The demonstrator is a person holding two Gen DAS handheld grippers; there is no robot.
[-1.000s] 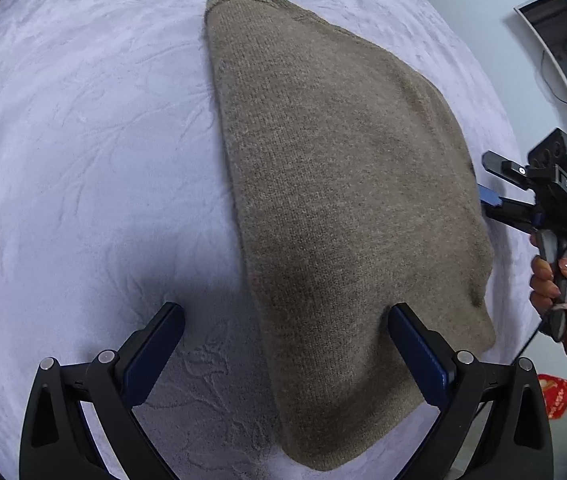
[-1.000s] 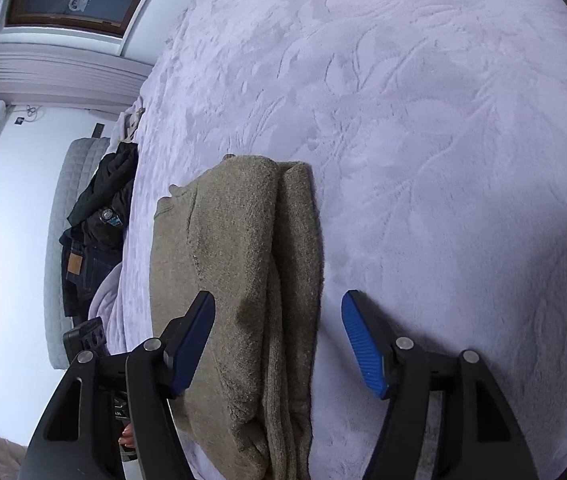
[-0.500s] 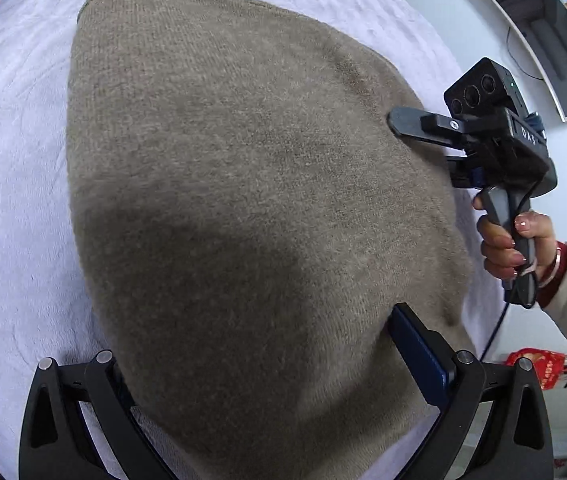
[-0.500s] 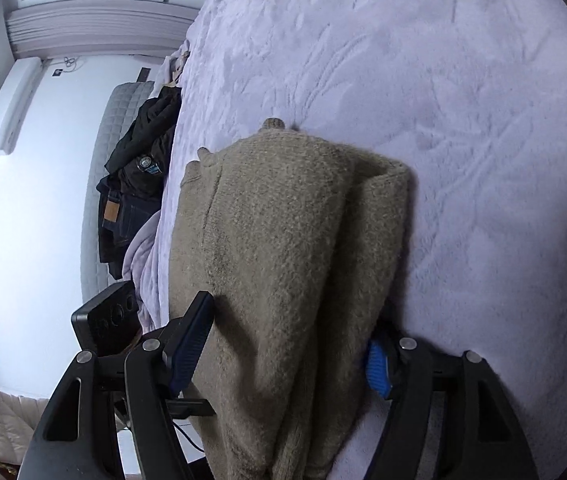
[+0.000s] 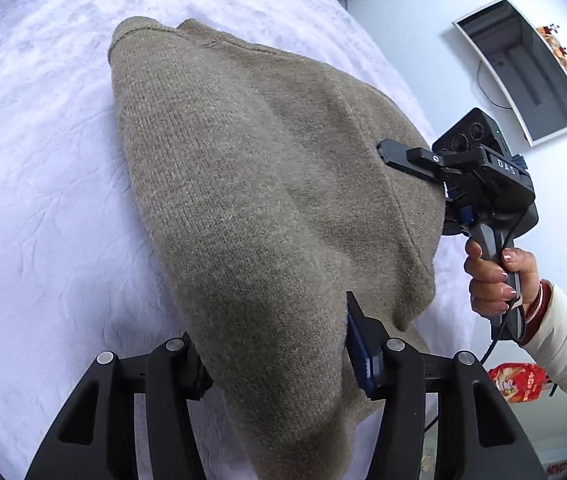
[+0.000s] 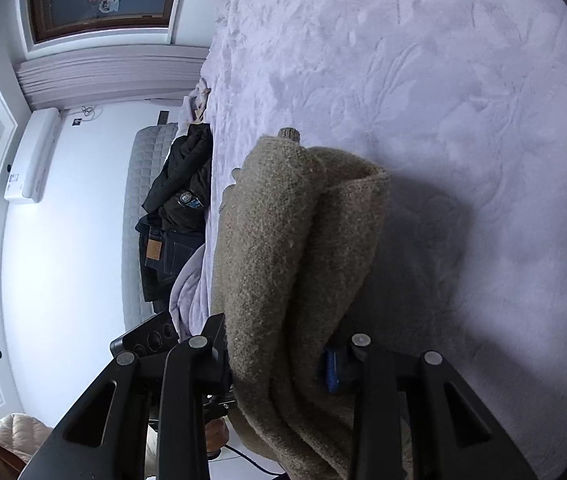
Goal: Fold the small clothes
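Folded brown knit sweater (image 5: 267, 208) lies on the lavender bedspread (image 5: 43, 200), its near end bunched between the fingers of both grippers. Left gripper (image 5: 271, 344) and right gripper (image 6: 279, 356) are each closing, pads pressing the knit. Only the left wrist view shows the person's hand (image 5: 495, 280) on the right handle; only the right view shows dark clothes (image 6: 179, 204) piled at the bed's edge.
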